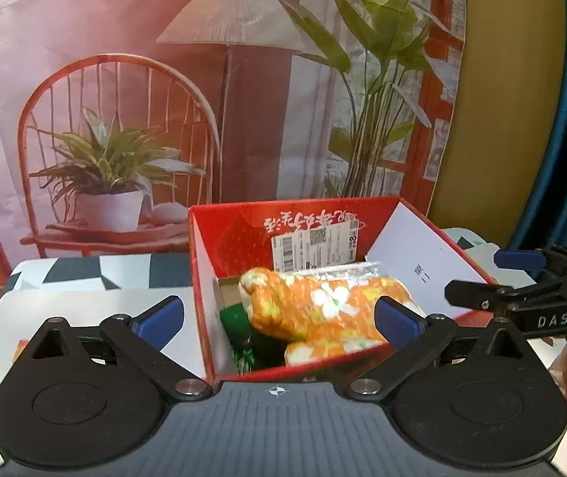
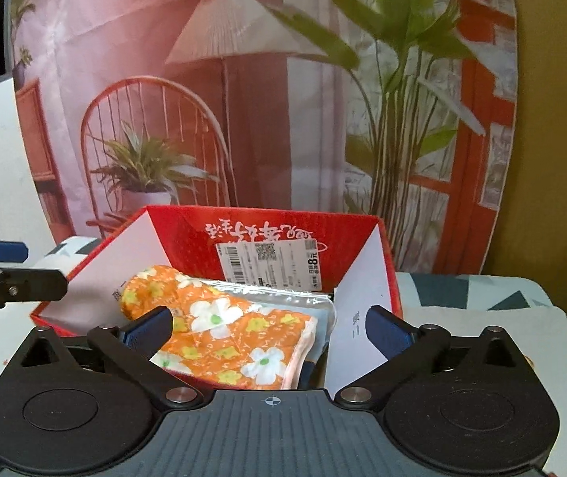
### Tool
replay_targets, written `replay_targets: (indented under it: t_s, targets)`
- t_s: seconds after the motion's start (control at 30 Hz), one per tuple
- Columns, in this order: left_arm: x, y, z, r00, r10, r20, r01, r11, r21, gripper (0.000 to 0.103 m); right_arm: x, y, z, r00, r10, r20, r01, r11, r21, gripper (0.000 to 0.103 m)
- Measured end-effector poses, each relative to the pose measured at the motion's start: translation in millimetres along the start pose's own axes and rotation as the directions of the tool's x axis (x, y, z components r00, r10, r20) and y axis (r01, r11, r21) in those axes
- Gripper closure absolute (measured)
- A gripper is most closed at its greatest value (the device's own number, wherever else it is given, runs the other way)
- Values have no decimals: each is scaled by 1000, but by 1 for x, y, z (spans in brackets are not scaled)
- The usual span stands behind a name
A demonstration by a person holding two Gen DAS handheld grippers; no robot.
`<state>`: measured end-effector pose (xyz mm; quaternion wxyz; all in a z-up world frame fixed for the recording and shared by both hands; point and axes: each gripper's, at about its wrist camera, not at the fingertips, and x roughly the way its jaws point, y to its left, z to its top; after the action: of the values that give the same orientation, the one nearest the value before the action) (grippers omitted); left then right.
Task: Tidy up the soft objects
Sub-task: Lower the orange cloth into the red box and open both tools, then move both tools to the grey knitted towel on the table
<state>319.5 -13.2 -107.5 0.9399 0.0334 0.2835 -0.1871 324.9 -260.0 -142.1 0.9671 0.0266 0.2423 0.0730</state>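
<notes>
1. At the far left of the left wrist view, the table (image 1: 84, 306) shows a bare pale stretch running up to the left wall of the red box (image 1: 200, 278). Nothing stands on it there.
2. The left gripper (image 1: 279, 318) hangs above the near rim of the box with its jaws spread wide. The pads grip nothing; the left pad is over the table outside the box and the right pad is over the cloth.
3. Inside the box lies the orange floral cloth (image 1: 323, 310), folded into a thick roll. Its long axis runs left to right across the box, and its rounded end points toward the left wall. A dark green soft item (image 1: 239, 326) sits beneath it at the near left corner.
4. The white inner flap (image 1: 422, 270) slopes up on the right, narrowing the room on that side.
5. In the right wrist view, the right gripper (image 2: 269, 332) is likewise spread wide and holds nothing. It is above the near edge of the box, with the cloth's flat folded corner below.
6. A clear plastic packet (image 2: 283, 294) lies under the cloth toward the back wall, below a white price label (image 2: 271, 262).
</notes>
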Motion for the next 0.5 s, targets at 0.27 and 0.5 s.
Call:
replay_targets:
  t_s: [0.27,0.5]
  targets:
    - [-31,-2,-30,1000,-30,-7,29,1000,-9,0,-38,2,-19,999,13,39,-13,1000,8,0]
    - [-49,-2,-68,999,-29,-34,28,999,-26,0,-66,3,-53,999,7,48,-9,1000,26,0]
